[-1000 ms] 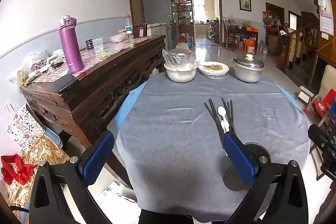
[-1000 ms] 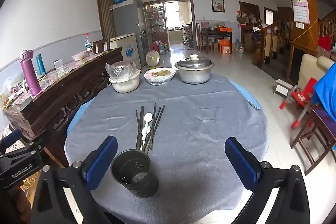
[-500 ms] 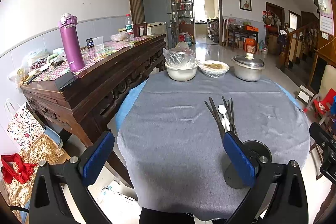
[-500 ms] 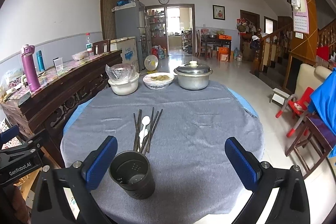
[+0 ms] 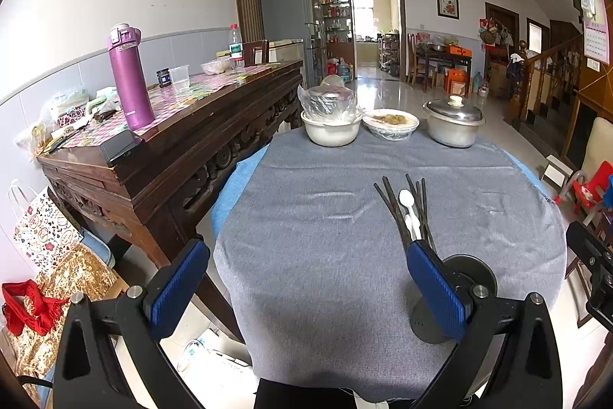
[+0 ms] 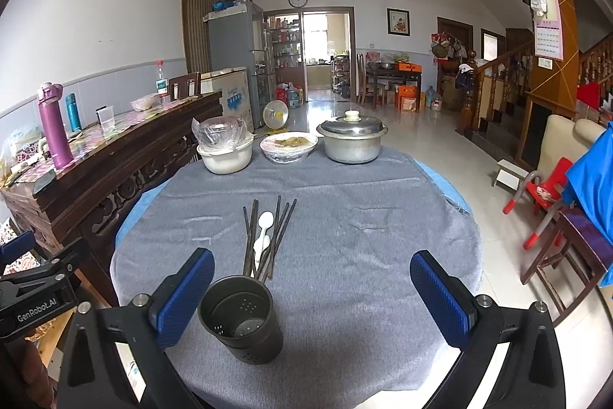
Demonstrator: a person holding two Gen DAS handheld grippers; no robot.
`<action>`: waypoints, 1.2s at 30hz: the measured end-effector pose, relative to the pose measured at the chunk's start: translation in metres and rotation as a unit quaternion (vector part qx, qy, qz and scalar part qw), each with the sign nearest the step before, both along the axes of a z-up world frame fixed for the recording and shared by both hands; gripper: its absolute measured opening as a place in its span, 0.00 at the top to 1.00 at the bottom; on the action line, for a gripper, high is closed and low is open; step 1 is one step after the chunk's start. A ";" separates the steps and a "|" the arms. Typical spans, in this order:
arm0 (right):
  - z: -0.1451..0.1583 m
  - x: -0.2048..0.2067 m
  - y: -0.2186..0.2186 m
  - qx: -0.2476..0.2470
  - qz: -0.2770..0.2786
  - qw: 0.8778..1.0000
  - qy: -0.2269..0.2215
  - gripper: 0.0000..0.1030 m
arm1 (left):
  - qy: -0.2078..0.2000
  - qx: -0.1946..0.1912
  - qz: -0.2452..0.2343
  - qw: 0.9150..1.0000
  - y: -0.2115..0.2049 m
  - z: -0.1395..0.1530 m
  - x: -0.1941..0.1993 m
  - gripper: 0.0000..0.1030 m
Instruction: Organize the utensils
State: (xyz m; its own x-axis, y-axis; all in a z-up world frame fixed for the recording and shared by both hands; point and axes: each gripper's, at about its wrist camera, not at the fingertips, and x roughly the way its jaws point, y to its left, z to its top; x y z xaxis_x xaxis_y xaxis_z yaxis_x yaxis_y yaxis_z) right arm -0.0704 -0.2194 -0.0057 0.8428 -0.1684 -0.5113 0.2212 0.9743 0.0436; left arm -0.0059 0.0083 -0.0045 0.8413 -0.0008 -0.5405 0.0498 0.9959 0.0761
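Note:
Several dark chopsticks (image 6: 268,240) and white plastic spoons (image 6: 263,229) lie together on the grey tablecloth (image 6: 345,217) near the table's middle. A dark perforated utensil holder (image 6: 241,324) stands upright and empty just in front of them. My right gripper (image 6: 312,294) is open and empty, with its left pad beside the holder. My left gripper (image 5: 306,286) is open and empty at the table's near left edge. In the left wrist view its right pad covers part of the holder (image 5: 459,294), with the chopsticks (image 5: 406,209) and spoons (image 5: 408,206) beyond.
At the table's far edge stand a white bowl covered in plastic (image 6: 226,152), a wrapped dish of food (image 6: 289,146) and a lidded metal pot (image 6: 352,138). A dark wooden sideboard (image 5: 184,148) with a purple flask (image 5: 128,75) runs along the left. Chairs (image 6: 548,194) stand right.
Both grippers have drifted slightly, so the views shift a little; the right view sits a bit higher over the holder. Nothing on the table has moved.

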 end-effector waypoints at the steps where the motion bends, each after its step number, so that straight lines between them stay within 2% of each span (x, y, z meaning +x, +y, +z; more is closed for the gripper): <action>1: 0.000 0.000 0.000 0.000 0.000 1.000 0.000 0.00 | 0.000 0.001 0.000 1.000 -0.001 0.000 0.000 0.00; 10: -0.001 0.006 -0.003 0.004 0.001 1.000 0.004 0.00 | 0.004 0.005 0.002 1.000 -0.004 -0.004 0.011 0.00; 16: 0.001 0.029 -0.011 0.018 0.011 1.000 0.019 0.00 | 0.018 0.016 0.000 1.000 -0.007 -0.006 0.028 0.00; 19: 0.000 0.050 -0.021 0.039 0.024 0.998 0.034 0.00 | 0.038 0.006 -0.014 0.999 -0.007 -0.010 0.048 0.00; 22: -0.008 0.086 -0.035 0.061 0.042 0.995 0.061 0.00 | 0.081 -0.006 -0.035 0.996 -0.005 -0.018 0.081 0.00; 25: -0.023 0.128 -0.052 0.100 0.063 0.988 0.097 0.08 | 0.124 -0.027 -0.048 0.991 -0.006 -0.034 0.121 0.00; 27: -0.037 0.155 -0.061 0.132 0.082 0.980 0.122 0.16 | 0.145 -0.039 -0.047 0.988 -0.007 -0.046 0.142 0.00; 28: -0.045 0.171 -0.065 0.150 0.088 0.976 0.135 0.23 | 0.161 -0.053 -0.048 0.984 -0.008 -0.051 0.151 0.00; 30: -0.061 0.202 -0.073 0.180 0.094 0.966 0.160 0.29 | 0.170 -0.046 -0.049 0.983 -0.013 -0.061 0.175 0.00; 31: -0.070 0.220 -0.077 0.194 0.097 0.961 0.171 0.33 | 0.183 -0.076 -0.057 0.979 -0.016 -0.063 0.177 0.01; 33: -0.080 0.245 -0.079 0.205 0.110 0.955 0.184 0.39 | 0.191 -0.077 -0.070 0.976 -0.021 -0.066 0.194 0.07; 35: -0.093 0.275 -0.078 0.213 0.122 0.949 0.198 0.48 | 0.202 -0.058 -0.073 0.975 -0.025 -0.072 0.210 0.25; 36: -0.097 0.288 -0.077 0.212 0.127 0.947 0.204 0.49 | 0.210 -0.056 -0.074 0.973 -0.026 -0.075 0.218 0.28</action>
State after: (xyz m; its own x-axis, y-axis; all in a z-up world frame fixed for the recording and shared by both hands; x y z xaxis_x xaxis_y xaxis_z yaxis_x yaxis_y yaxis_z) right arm 0.2174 -0.2959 -0.1025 0.5469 0.3069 -0.7789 0.0647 0.9121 0.4048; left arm 0.2121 -0.0174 -0.0793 0.5332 -0.1845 -0.8257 0.1964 0.9763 -0.0913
